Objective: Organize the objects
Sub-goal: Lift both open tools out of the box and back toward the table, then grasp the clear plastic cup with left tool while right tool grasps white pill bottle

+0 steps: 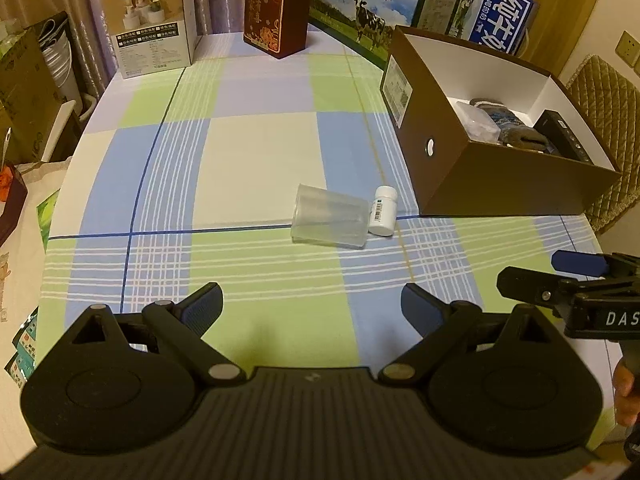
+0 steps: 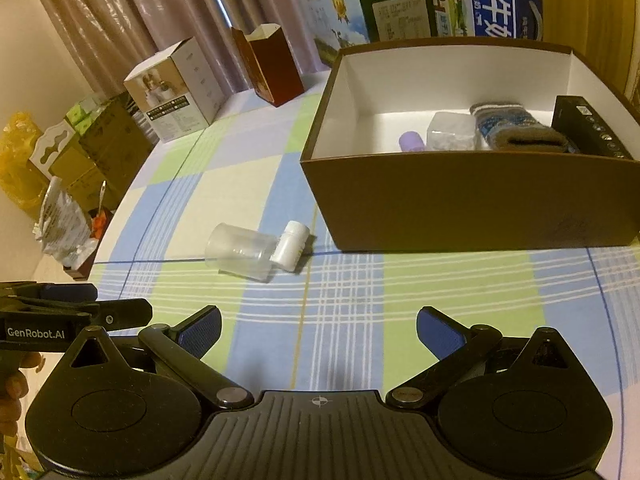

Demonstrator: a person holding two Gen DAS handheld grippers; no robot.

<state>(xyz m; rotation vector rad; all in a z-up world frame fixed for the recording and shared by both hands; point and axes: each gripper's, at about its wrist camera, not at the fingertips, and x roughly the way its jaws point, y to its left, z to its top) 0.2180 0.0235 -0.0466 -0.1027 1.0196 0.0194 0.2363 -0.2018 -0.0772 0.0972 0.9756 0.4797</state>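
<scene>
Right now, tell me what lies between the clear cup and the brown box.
The white pill bottle, touching the clear cup, near the brown box; right wrist view.

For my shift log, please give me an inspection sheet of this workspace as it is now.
Surface: checked tablecloth, flat.
Job's things: clear cup on its side, white bottle lying against it; brown box holds a sock, a black device, a purple item.
Clutter: cartons at the far edge.
Grippers: left gripper open, empty; right gripper open, empty.
Cables: nothing seen.
Surroundings: curtain, stacked boxes.
</scene>
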